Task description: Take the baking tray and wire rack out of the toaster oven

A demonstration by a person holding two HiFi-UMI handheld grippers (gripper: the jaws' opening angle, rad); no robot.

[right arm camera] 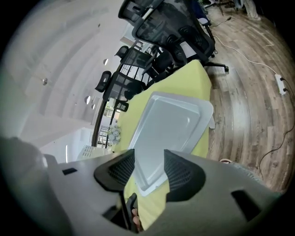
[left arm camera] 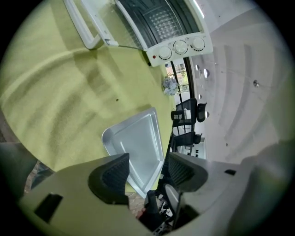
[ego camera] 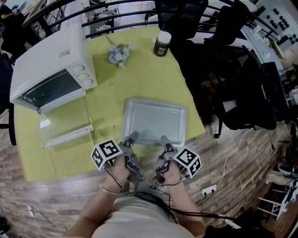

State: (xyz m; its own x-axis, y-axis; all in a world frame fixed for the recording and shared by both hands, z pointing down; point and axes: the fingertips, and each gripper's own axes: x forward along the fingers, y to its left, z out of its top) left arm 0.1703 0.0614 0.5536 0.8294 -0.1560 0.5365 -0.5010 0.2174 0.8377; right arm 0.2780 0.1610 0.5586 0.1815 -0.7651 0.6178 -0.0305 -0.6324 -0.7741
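The silver baking tray (ego camera: 153, 121) lies flat and empty on the yellow table (ego camera: 135, 79), close to its near edge; it also shows as the tray (left arm camera: 138, 143) in the left gripper view and the tray (right arm camera: 170, 124) in the right one. My left gripper (ego camera: 132, 137) hangs open just over the tray's near left rim, and my right gripper (ego camera: 164, 139) hangs open over its near right rim. Neither touches the tray. Nothing sits between the left gripper's (left arm camera: 147, 170) jaws or the right gripper's (right arm camera: 148, 168). The white toaster oven (ego camera: 51, 69) stands at the left with its glass door (ego camera: 65, 128) folded down. Wire mesh (left arm camera: 163, 20) shows inside it.
A dark bottle with a white cap (ego camera: 162, 43) and a small bunch of flowers (ego camera: 119, 53) stand at the table's far side. Black office chairs (ego camera: 186, 14) crowd the far right. The table's near edge runs just under my hands, with wooden floor and cables (ego camera: 223, 172) below.
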